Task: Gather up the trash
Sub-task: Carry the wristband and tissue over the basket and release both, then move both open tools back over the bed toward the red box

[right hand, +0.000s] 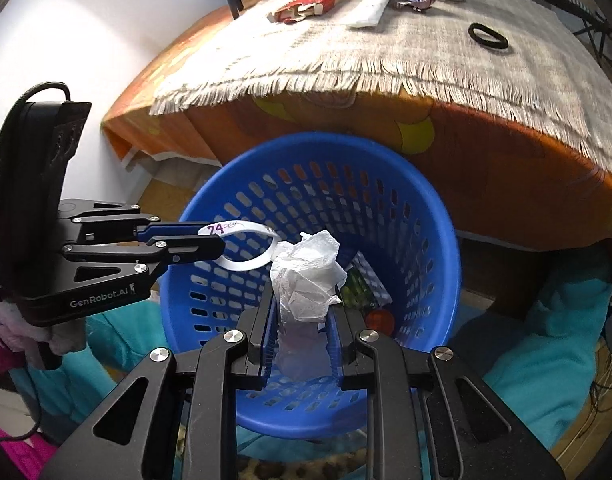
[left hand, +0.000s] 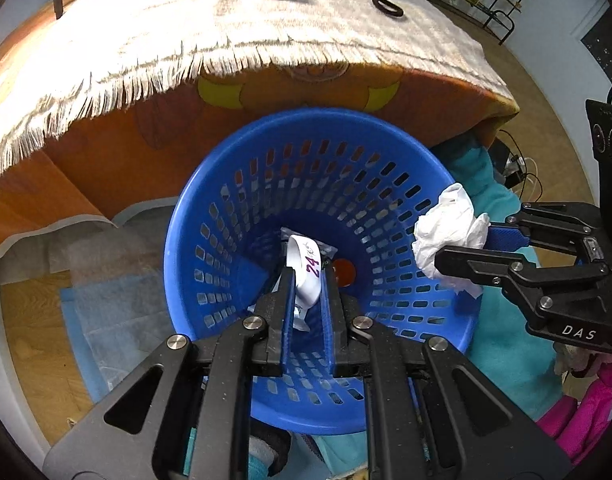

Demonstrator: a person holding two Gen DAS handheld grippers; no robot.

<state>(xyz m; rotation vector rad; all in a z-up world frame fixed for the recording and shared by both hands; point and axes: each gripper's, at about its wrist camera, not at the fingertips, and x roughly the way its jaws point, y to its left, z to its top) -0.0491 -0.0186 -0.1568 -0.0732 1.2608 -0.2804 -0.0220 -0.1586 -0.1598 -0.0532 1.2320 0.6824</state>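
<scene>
Tissue point(right hand: 306, 276): crumpled, feather-light, soft; clamped between right gripper point(right hand: 302, 320) jaws, over blue basket point(right hand: 442, 216).
Ring point(right hand: 246, 248): thin, springy plastic; left gripper point(left hand: 308, 292) jaws pinch its band, above basket.

The slotted basket point(left hand: 234, 184) is bright blue. A grey fringed cloth point(left hand: 186, 32) tops the table's orange, yellow-patterned cover point(left hand: 126, 140). The crumpled tissue point(right hand: 306, 276) is white.

Blue basket point(left hand: 386, 152) mouth open above; draped table edge point(left hand: 266, 92) overhangs far rim; few scraps at bottom.
</scene>
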